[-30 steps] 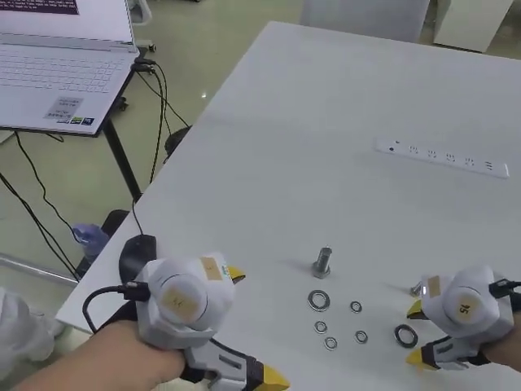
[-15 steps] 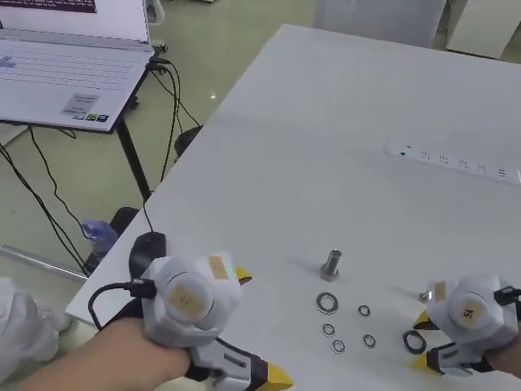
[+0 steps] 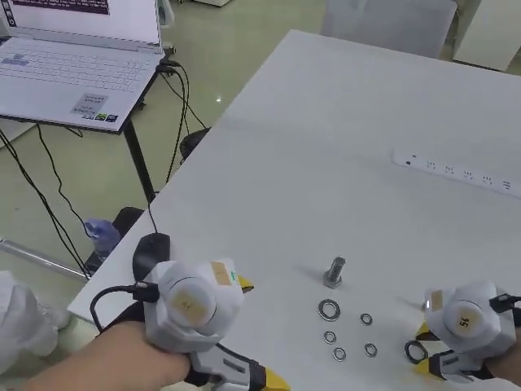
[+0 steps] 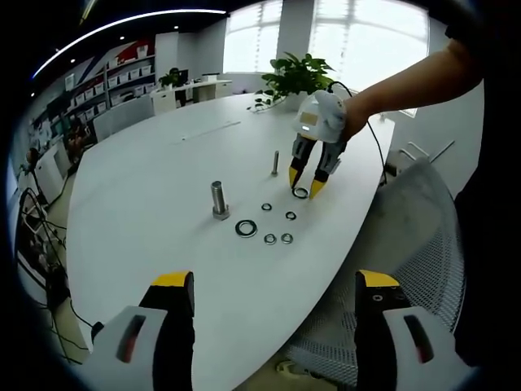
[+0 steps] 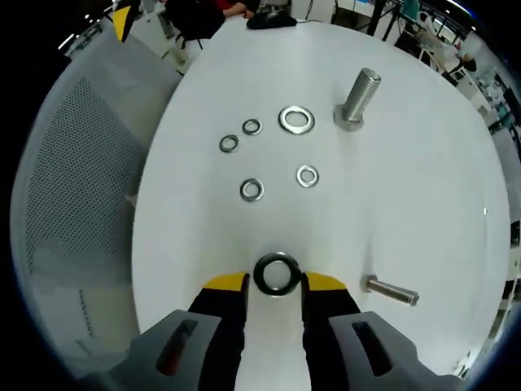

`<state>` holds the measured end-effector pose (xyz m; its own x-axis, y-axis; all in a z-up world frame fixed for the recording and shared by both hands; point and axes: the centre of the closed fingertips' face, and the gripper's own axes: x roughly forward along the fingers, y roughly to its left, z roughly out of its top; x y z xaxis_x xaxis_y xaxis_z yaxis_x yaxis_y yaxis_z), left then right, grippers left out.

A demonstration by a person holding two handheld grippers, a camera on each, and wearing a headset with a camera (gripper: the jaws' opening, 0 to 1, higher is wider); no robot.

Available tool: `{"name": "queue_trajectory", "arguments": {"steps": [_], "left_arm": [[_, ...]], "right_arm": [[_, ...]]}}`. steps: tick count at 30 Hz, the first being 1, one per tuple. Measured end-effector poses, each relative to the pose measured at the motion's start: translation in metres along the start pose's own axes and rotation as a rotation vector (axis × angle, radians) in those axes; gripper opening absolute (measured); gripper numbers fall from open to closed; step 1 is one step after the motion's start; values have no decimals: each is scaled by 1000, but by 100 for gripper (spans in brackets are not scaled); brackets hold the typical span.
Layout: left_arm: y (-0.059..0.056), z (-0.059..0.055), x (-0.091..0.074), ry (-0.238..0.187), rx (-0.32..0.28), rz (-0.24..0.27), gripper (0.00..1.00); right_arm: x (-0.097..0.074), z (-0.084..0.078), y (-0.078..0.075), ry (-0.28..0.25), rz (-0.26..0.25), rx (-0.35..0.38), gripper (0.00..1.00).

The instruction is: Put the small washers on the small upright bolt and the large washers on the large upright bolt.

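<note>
Closest to us, the left gripper [image 4: 274, 285] hangs by the near edge of the white bench [image 3: 326, 122]. Its fingers are spread wide with nothing between them. A black mouse [image 3: 151, 248] lies on the bench corner just beside it. Over on the right, the right gripper [image 5: 277, 283] points down at the bench, and one large washer [image 5: 277, 274] lies flat between its two yellow fingertips. The fingers sit very close to this washer on both sides (we cannot tell if they squeeze it or only stand next to it). Just beside that gripper the small bolt [image 4: 275, 161] stands up, thin and straight. A little farther in, between the two grippers, four small washers [image 3: 339, 353] lie flat in a loose bunch, near each other but not touching. Past them lies the other large washer [image 3: 329, 309], and just behind it the large bolt [image 3: 334, 272] stands upright on its head. All the washers we see lie on the bench. Much farther back, well apart from the bolts, a long white power strip [image 3: 456, 169] lies near the right side of the bench. Off the bench to the left, an open laptop [image 3: 73, 57] sits on a stand, with black cables [image 3: 175, 90] hanging down beside it.
</note>
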<state>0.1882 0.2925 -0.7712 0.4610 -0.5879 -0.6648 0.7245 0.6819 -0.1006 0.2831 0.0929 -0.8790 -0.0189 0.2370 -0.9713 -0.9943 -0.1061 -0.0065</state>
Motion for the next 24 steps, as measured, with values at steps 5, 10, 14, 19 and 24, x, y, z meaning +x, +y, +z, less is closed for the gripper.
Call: {"name": "queue_trajectory", "arguments": {"steps": [5, 10, 14, 19, 24], "left_arm": [[0, 0, -1, -5, -6, 2, 80], [-2, 4, -2, -17, -10, 2, 78], [-5, 6, -2, -17, -7, -4, 77], [-6, 6, -1, -13, -3, -13, 76], [-9, 6, 0, -5, 4, -23, 75]], "right_arm": [[0, 0, 0, 41, -2, -25, 25], [2, 0, 1, 98, -4, -32, 24], [1, 0, -1, 134, -6, -23, 22], [0, -1, 0, 138, -15, -17, 20], [0, 0, -1, 119, -3, 2, 20]]}}
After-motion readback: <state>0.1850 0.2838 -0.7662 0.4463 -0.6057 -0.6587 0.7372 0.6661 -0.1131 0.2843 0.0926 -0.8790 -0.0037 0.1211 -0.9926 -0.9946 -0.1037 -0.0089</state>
